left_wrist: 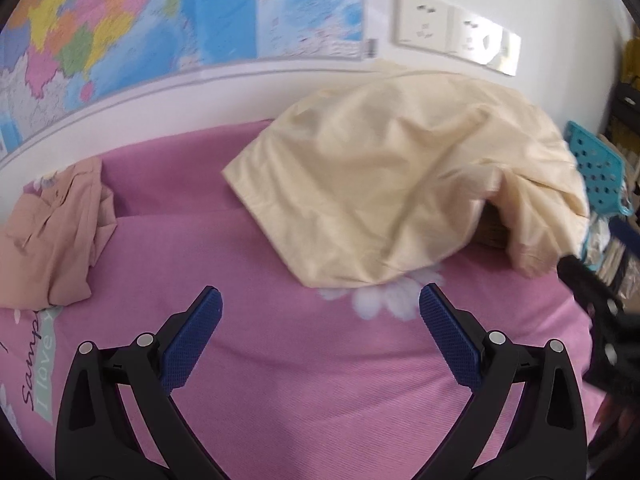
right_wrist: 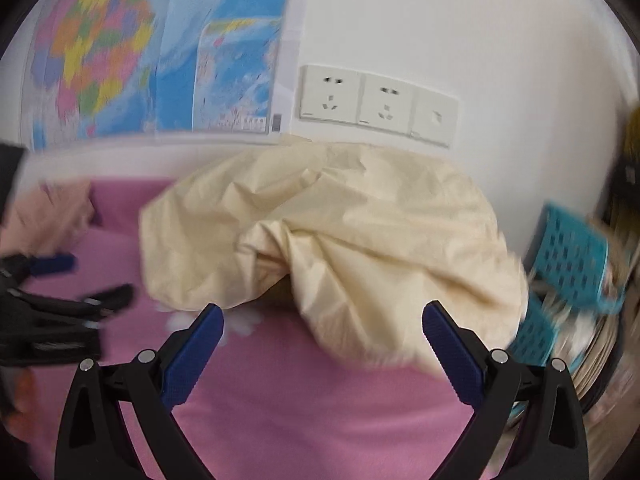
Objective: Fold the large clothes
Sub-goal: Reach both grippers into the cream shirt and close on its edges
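Note:
A large cream garment (left_wrist: pixel 400 184) lies in a loose heap on the pink bed sheet (left_wrist: pixel 304 368), draped over something at the back right near the wall. It also shows in the right wrist view (right_wrist: pixel 352 232). My left gripper (left_wrist: pixel 320 312) is open and empty, just short of the garment's near edge. My right gripper (right_wrist: pixel 323 326) is open and empty, its fingers either side of the garment's hanging front fold. The left gripper also shows blurred at the left of the right wrist view (right_wrist: pixel 72 300).
A peach shirt (left_wrist: pixel 56 232) lies crumpled at the left of the bed. A teal perforated basket (right_wrist: pixel 568 264) and stacked items stand off the bed's right side. A map (left_wrist: pixel 140 28) and wall sockets (right_wrist: pixel 376 104) are on the wall behind.

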`<state>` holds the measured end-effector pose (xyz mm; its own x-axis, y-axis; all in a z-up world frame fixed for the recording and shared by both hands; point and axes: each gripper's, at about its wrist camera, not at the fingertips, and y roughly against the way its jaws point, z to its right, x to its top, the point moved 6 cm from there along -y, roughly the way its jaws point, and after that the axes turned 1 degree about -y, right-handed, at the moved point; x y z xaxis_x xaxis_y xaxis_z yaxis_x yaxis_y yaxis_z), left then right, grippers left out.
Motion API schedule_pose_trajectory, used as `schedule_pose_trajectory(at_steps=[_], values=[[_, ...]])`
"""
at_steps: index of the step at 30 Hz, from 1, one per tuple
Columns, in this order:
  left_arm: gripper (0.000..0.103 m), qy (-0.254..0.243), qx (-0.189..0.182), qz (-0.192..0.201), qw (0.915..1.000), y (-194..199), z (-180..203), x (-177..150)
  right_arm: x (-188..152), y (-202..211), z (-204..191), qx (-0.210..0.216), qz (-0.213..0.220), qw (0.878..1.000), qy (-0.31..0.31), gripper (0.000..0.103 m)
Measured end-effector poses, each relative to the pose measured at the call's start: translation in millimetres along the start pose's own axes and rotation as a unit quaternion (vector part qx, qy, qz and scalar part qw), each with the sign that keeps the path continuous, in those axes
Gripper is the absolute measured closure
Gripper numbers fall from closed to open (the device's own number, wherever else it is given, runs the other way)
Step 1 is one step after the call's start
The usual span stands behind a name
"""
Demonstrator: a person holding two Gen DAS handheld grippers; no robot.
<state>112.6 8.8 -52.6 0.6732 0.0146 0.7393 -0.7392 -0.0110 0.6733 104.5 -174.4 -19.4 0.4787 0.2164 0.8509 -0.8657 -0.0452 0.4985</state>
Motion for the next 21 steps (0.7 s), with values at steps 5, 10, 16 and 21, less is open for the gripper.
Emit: schedule_pose_trajectory(at_steps=[5, 10, 16, 21], values=[[0.005, 0.017, 0.018, -0.016, 0.9996, -16, -25, -1, 16, -48, -16, -0.013, -0.017, 0.996, 0.083, 0.007], [0.005, 0.019, 0.013, -0.017, 0.9996, -22, -31, -2, 15, -65, -29, -0.031, -0.008, 0.99, 0.14, 0.007], [0.005, 0.007, 0.023, -0.032, 0.9992, -36, -34, -3, 19, -93, -50, -0.064, 0.004, 0.972, 0.226, 0.016], [0.005, 0.012, 0.035, -0.034, 0.9988, -39, -46, -1, 25, -106, -60, -0.025, -0.017, 0.97, 0.24, 0.073]])
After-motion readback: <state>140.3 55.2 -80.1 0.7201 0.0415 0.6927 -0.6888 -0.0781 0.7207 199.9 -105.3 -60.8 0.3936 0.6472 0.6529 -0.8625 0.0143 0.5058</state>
